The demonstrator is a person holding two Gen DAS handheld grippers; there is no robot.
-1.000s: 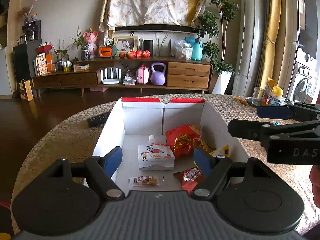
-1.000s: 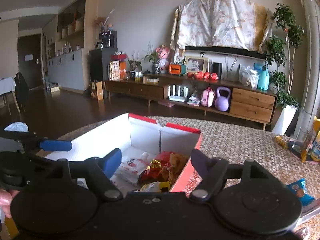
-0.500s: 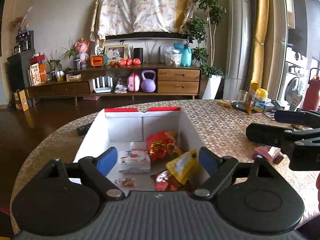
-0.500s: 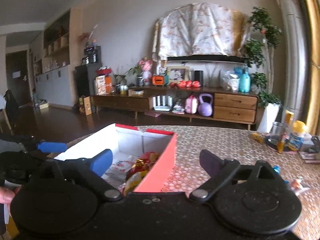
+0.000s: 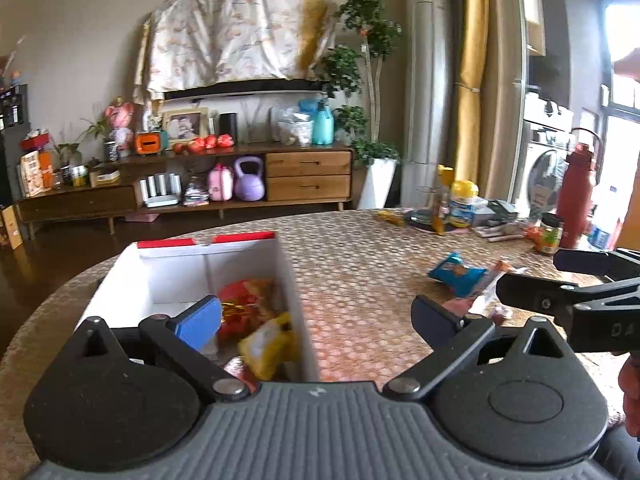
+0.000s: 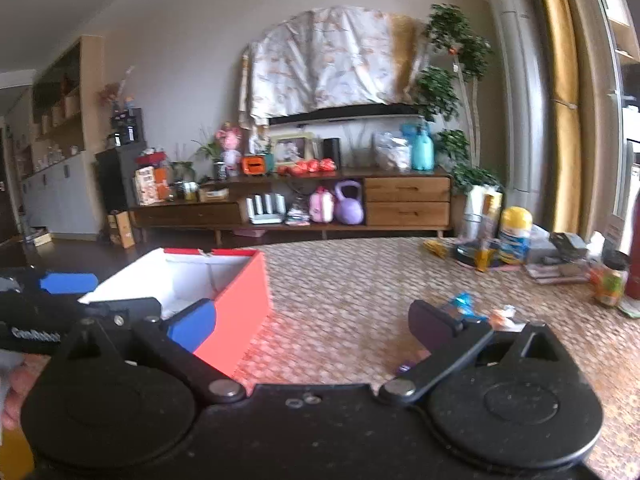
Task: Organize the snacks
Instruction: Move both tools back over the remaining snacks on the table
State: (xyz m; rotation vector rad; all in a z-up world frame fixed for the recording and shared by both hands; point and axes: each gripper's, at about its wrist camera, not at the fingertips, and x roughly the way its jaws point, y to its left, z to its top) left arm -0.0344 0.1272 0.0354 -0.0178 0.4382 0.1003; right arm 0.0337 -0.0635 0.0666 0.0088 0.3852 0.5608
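Observation:
A cardboard box (image 5: 294, 304), white inside and red outside (image 6: 240, 312), stands on the round table. It holds a red snack bag (image 5: 248, 300) and a yellow packet (image 5: 266, 344). My left gripper (image 5: 316, 320) hovers over the box's right wall, its jaws opening with nothing between them. To the right, a blue snack packet (image 5: 456, 274) and an orange stick packet (image 5: 494, 280) lie on the cloth. My right gripper (image 6: 312, 322) hangs over bare tablecloth between the box and the blue packet (image 6: 462, 300), its jaws also opening and empty.
At the table's far right stand a yellow-lidded tub (image 5: 464, 204), a small jar (image 5: 551, 234), a red flask (image 5: 572, 196) and flat clutter. A wooden sideboard (image 5: 308, 176) lines the back wall. A hand (image 6: 16, 384) holds the left gripper.
Both views have swung right, from over the box toward the loose snacks. Both pairs of jaws have spread wider. A yellow packet now lies on top of the snacks in the box.

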